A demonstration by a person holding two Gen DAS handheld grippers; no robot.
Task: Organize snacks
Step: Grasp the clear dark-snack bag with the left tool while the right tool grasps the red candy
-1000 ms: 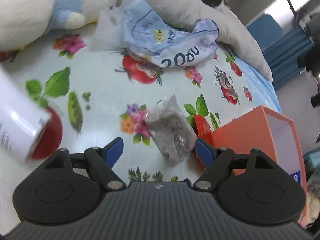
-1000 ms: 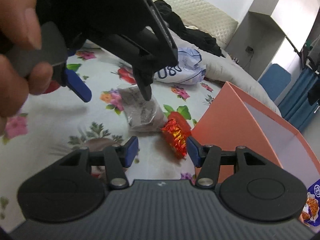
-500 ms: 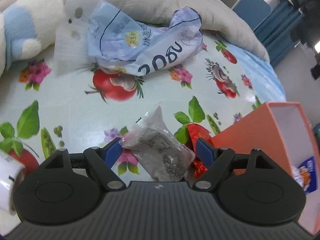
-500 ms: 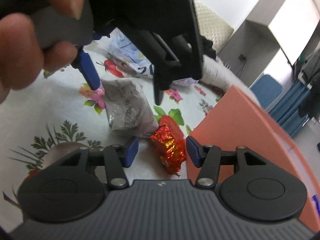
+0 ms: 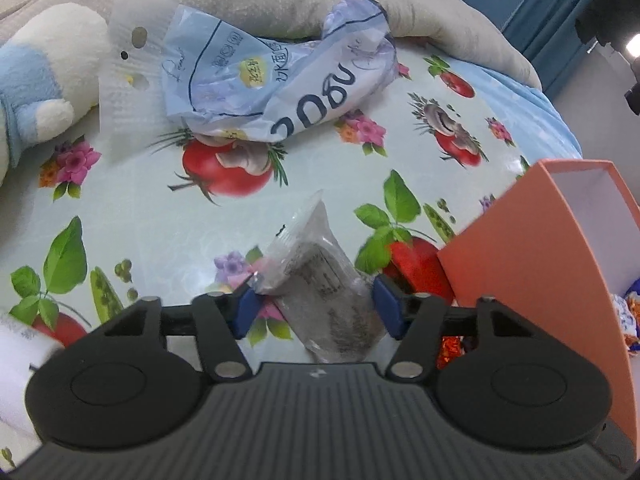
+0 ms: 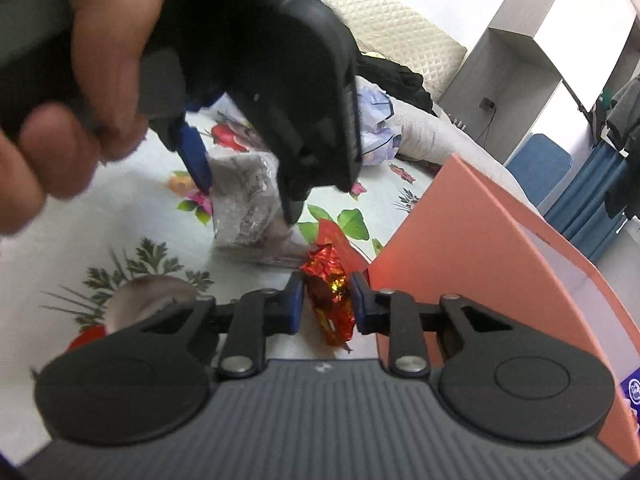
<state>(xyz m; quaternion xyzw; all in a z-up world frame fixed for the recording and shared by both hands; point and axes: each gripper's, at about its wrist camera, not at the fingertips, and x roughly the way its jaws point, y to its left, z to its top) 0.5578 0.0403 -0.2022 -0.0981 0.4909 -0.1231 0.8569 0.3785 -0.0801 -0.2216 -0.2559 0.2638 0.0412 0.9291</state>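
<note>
Two hand-held grippers work side by side over a desk [image 5: 132,208] w/ a fruit-and-flower printed cover.

Step in hand, as I judge it: each one is closing on its own snack, ready to lift it into the orange box [image 5: 532,264] on the right. To do it well: finish the squeeze before lifting, keep the pads across the middle of each pack so thin wrapper doesn't slip out, lift straight up, and keep the 2 tools from bumping since they sit very close.

Left hand-held gripper [image 5: 314,308]: jaws have just been closing, now at a middling gap, w/ the clear packet of dark grainy snack [image 5: 326,296] betw. them. Blue pads sit right at the packet's sides; firm press not clear, so I read it as not yet clamped.

Right hand-held gripper [image 6: 325,306]: jaws have just been closing, now narrow, pads pressing both sides of the red foil candy [image 6: 330,300]. Candy lies on the desk just beside the box's near corner, touching or nearly so.

A big crumpled pale-blue bag [image 5: 280,80] lies farther back, well apart from both. Box already holds some wrapped snacks [image 5: 626,316].
</note>
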